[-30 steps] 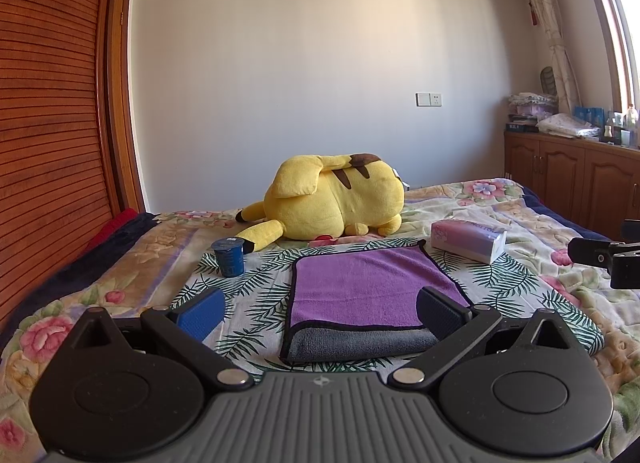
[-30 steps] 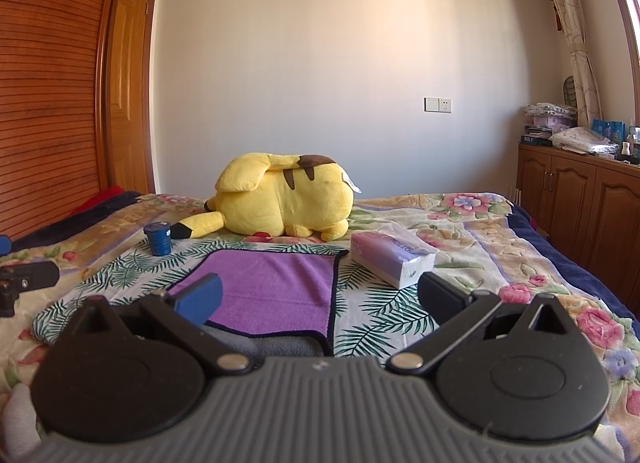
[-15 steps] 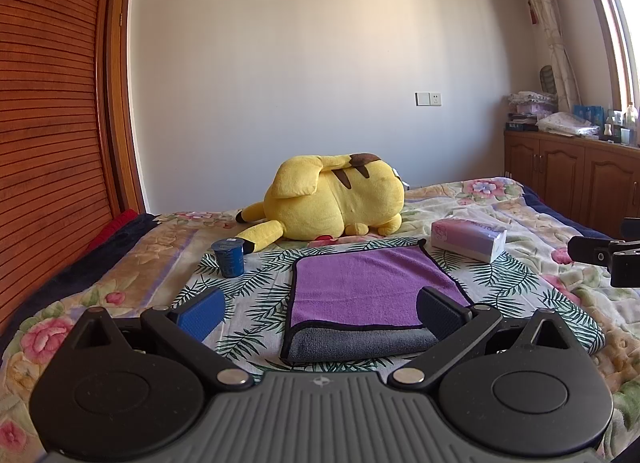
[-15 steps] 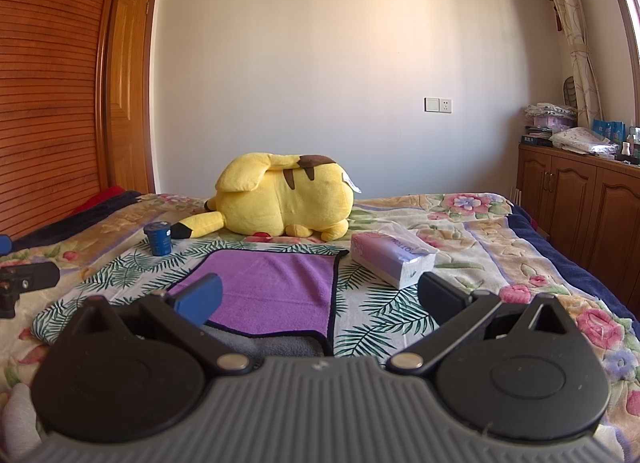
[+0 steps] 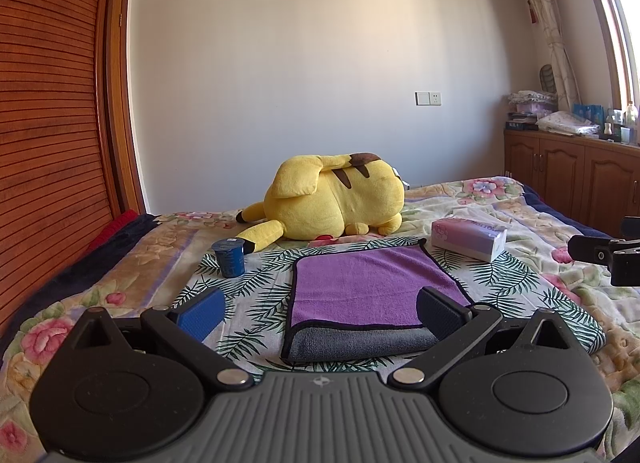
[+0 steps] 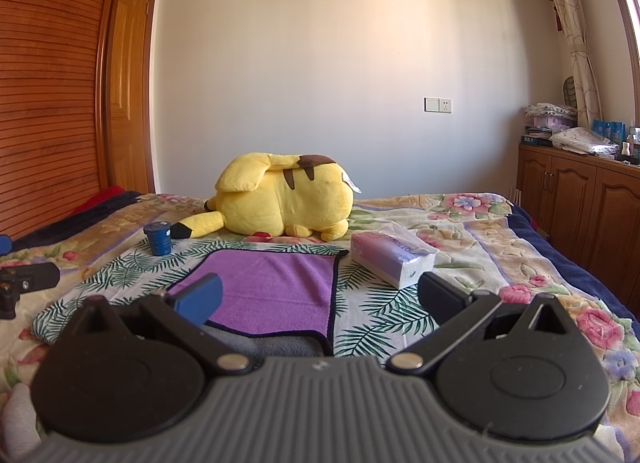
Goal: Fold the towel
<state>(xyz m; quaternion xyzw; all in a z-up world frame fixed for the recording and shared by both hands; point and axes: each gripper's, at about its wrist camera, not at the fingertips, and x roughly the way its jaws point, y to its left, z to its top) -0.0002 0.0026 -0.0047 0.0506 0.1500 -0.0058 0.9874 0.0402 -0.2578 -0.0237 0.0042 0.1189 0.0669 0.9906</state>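
Observation:
A purple towel [image 5: 360,291] with a black hem lies folded over on the bed, its grey underside [image 5: 360,343] showing along the near edge. It also shows in the right wrist view [image 6: 276,287]. My left gripper [image 5: 320,313] is open and empty, hovering just short of the towel's near edge. My right gripper [image 6: 318,299] is open and empty, near the towel's near right corner. Each gripper's tip shows at the edge of the other's view.
A yellow plush toy [image 5: 332,199] lies behind the towel. A blue cup [image 5: 229,259] stands to its left and a tissue pack [image 5: 468,237] to its right. The floral bedspread [image 5: 120,283] covers the bed. Wooden cabinets [image 6: 580,207] stand at right.

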